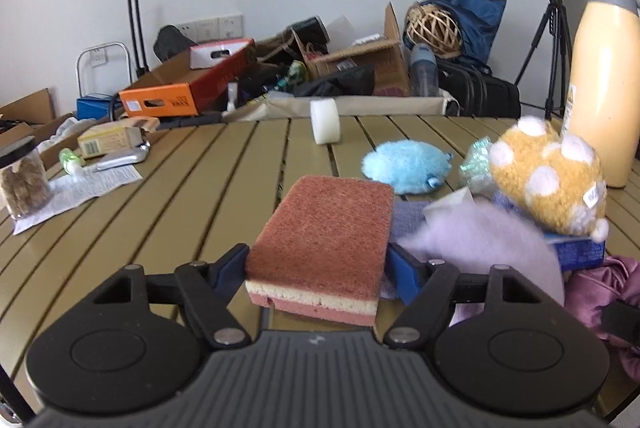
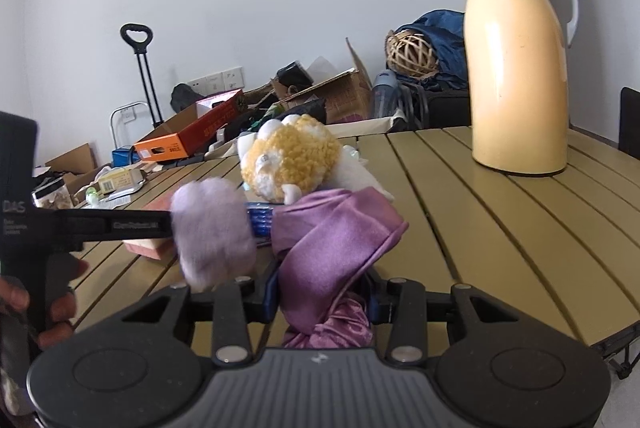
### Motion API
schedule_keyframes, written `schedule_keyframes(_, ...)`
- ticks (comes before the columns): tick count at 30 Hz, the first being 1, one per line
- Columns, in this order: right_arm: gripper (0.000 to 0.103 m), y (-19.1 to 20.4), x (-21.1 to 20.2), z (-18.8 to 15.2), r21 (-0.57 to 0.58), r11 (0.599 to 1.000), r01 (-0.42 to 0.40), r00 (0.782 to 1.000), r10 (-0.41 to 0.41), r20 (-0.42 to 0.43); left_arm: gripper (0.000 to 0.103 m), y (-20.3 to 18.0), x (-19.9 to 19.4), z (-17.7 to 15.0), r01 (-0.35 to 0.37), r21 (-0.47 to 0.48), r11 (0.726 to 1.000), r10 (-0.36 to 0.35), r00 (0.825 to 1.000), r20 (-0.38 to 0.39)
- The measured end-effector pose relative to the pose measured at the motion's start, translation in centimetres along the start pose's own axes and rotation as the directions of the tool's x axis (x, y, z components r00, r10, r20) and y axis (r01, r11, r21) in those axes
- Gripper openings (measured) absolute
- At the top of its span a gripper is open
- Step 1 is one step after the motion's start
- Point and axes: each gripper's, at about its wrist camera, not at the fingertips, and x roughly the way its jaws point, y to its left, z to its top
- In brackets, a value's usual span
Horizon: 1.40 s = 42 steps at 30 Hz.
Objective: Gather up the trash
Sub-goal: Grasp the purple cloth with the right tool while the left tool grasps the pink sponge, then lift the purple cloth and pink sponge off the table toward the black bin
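Slatted olive worktop, littered. Near the front edge, left fingers pressed against both long sides of a pink scouring sponge, jaws about halfway apart, rough face up and the yellow middle layer showing at the near end.

Just to the right, right fingers nearly together, clamped on a bunched purple satin cloth that rises out of the jaws in a twisted fold. Beside the cloth, a blurred lilac fluffy lump; not possible to tell what bears it. At the left edge of the right wrist view, a hand wrapped round the handle of the other tool.

Behind the cloth, a yellow plush toy with white spots atop a blue packet. Further towards the middle, a flat light-blue plush toy. Close to the far edge, a white roll of tape standing on its rim. Towards the far right corner, a tall cream thermos jug with a grey collar, upright. At the left edge, a clear jar with a black lid, resting on a printed paper sheet.
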Motion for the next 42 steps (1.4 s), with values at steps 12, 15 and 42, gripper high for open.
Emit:
schedule_keyframes(12, 0.037, -1.2, -2.3, 0.4, 0.026, 1.000, 0.010, 0.998, -0.011, 0.058, 0.074, 1.0, -4.2, 0.8, -0.046, -0.039, 0.998, 0.049, 0.995, 0.089)
schedule_keyframes(15, 0.037, -1.2, -3.2, 0.5, 0.030, 1.000, 0.002, 0.997, -0.005, 0.080, 0.074, 1.0, -5.7, 0.7, -0.049, -0.041, 0.998, 0.053, 0.992, 0.111)
schedule_keyframes(42, 0.037, 2.2, -12.4, -6.0, -0.056, 0.992, -0.117, 0.990, 0.121, 0.072, 0.074, -0.4, -20.1, -8.0, 0.037, 0.004, 0.999, -0.037, 0.984, 0.174)
